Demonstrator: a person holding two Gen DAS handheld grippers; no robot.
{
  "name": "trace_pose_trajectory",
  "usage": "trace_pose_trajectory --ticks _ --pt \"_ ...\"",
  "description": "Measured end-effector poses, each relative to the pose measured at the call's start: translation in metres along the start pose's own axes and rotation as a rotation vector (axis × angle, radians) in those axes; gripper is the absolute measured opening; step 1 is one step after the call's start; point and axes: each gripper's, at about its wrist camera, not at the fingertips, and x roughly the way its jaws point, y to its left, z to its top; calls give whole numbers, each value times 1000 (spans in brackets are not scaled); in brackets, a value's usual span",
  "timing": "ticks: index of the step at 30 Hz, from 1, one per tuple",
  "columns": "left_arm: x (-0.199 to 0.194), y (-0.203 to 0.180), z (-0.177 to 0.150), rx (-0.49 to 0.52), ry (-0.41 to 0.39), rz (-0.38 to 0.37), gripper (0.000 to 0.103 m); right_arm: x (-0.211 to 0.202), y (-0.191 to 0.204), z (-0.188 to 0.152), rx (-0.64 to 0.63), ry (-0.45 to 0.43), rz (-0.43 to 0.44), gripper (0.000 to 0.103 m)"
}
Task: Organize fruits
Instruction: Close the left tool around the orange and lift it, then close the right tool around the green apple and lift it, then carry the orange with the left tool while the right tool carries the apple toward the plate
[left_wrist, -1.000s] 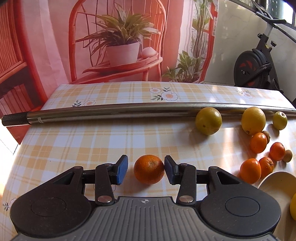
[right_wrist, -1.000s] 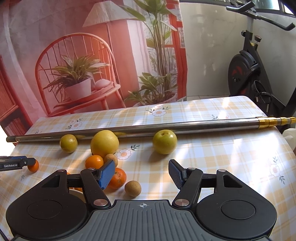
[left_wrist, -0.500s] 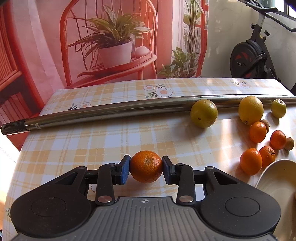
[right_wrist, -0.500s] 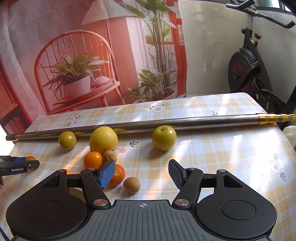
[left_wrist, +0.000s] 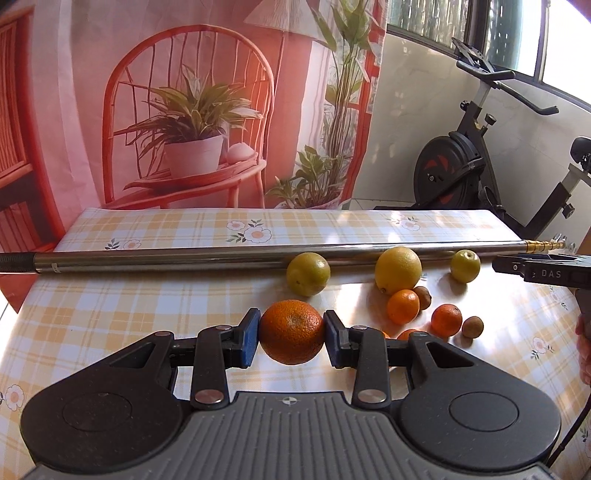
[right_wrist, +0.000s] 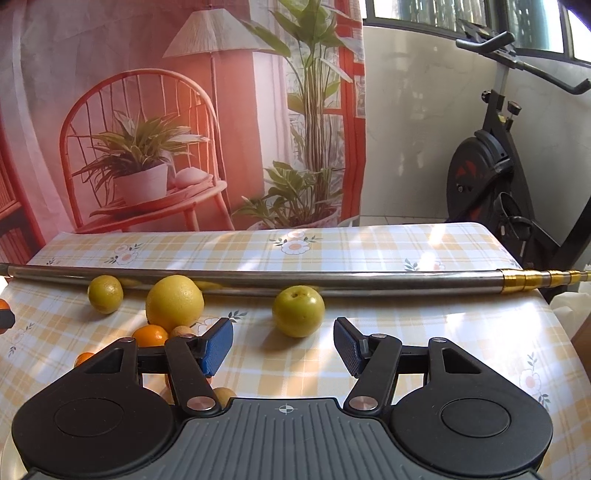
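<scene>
Orange (left_wrist: 291, 331) is clamped in the left gripper (left_wrist: 291, 338); carry it level, grip steady, while the right gripper (right_wrist: 283, 345) stands apart, empty.

Orange (left_wrist: 291, 332) between left gripper (left_wrist: 291, 338) pads, seemingly above the table (left_wrist: 110, 306).

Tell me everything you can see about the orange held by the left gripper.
The round, deep orange fruit has dimpled, slightly dull peel and a small pale stem scar facing the camera. It sits clamped between the blue pads of the left gripper, one pad pressing on each side. It appears lifted off the yellow checked tablecloth; nothing else touches it.
</scene>
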Motion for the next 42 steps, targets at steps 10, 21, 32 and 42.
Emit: trace_pose_trajectory --ticks 10,21,32,42 --pt "-1 -10 -9 -16 24 -35 39 65 -14 8 -1 21 2 54" --pt "1 -12 -11 6 23 -58 39 94 -8 8 -28 76 8 45" --pt "2 -14 -13 14 29 -82 39 98 -8 6 -8 93 1 44" --pt "-4 -10 -14 21 23 -114 39 56 -13 3 66 34 68 44"
